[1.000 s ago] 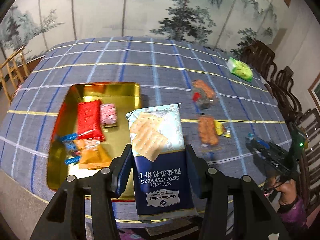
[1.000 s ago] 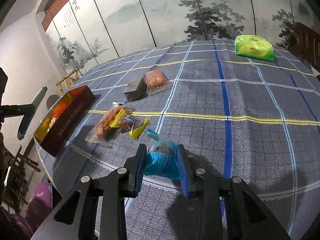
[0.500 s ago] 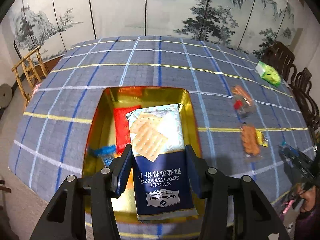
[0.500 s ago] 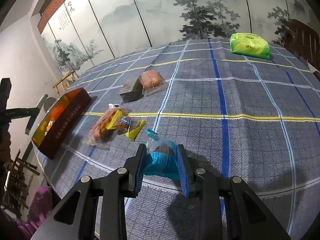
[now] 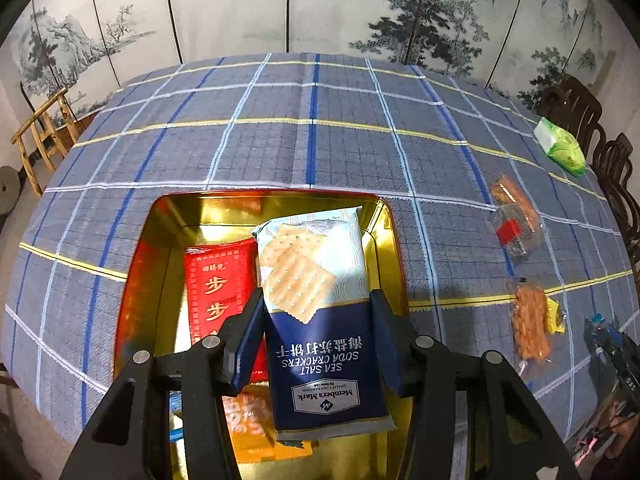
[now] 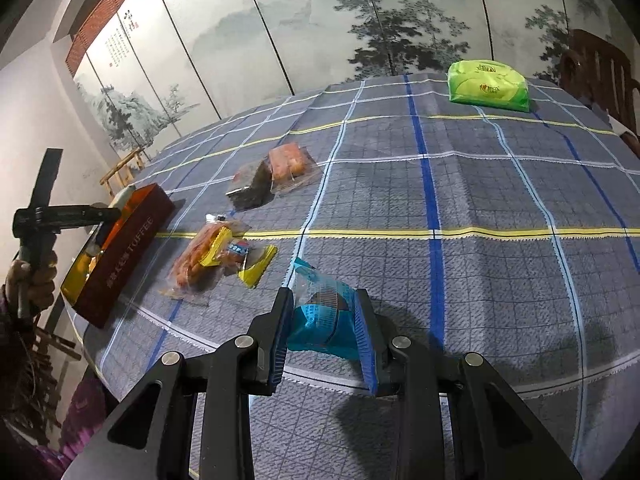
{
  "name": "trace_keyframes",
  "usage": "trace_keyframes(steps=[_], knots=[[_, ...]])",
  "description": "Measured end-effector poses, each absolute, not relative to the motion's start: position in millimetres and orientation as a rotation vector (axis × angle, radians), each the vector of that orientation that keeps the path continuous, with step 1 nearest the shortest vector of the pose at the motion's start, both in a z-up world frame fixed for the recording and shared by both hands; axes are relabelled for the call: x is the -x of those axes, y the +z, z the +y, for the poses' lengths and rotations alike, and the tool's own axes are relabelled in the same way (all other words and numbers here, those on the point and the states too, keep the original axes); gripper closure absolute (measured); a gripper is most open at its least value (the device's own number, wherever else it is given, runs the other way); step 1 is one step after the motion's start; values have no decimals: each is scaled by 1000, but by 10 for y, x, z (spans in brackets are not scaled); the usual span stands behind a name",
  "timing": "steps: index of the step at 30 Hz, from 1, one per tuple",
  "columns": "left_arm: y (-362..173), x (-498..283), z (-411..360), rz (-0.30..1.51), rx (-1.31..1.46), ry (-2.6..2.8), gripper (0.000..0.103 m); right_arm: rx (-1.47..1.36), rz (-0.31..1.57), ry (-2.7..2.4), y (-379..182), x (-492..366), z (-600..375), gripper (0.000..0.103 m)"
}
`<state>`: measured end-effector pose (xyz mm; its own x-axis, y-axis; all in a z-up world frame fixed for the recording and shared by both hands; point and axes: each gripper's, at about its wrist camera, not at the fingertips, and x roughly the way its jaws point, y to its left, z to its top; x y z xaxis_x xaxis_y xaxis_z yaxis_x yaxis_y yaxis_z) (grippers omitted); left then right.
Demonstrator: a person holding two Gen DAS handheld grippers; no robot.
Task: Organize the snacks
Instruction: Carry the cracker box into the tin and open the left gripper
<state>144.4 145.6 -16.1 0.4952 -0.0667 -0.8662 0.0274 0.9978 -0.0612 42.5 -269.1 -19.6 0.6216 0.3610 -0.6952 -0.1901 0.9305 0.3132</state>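
Note:
My left gripper [image 5: 318,340] is shut on a navy and pale blue pack of sea salt soda crackers [image 5: 316,304], held just above the gold tin [image 5: 160,256]. Inside the tin lie a red packet [image 5: 220,280] and orange packets [image 5: 248,420], partly hidden by the crackers. My right gripper [image 6: 325,326] is shut on a small blue snack packet [image 6: 320,312] above the near edge of the checked tablecloth [image 6: 480,200]. In the right wrist view the tin [image 6: 124,248] stands at the left table edge, with the left gripper [image 6: 52,216] and a hand above it.
Loose on the cloth lie an orange and yellow snack bag [image 6: 216,252], two clear-wrapped snacks [image 6: 276,176] and a green pack [image 6: 486,86] at the far side. Dark wooden chairs [image 5: 608,168] line the right edge. A light wooden chair [image 5: 44,132] stands at the far left.
My left gripper has carried the cracker pack left and down until it hangs over the tin's inside. The right gripper with its blue packet has stayed in place.

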Motion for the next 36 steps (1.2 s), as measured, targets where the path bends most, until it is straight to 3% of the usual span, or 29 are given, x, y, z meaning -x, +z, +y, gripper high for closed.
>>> trace_keyframes(steps=[23, 26, 30, 36], knots=[[-268, -1485, 1320, 1052, 7, -49, 62, -228, 845, 316, -190, -418, -2717, 72], [-227, -1407, 1316, 1031, 0, -32, 59, -230, 843, 315, -183, -416, -2724, 72], [-152, -1259, 1297, 997, -42, 17, 45, -227, 839, 314, -152, -406, -2720, 72], [-12, -1016, 1273, 956, -49, 36, 42, -219, 830, 316, -87, -388, -2675, 72]])
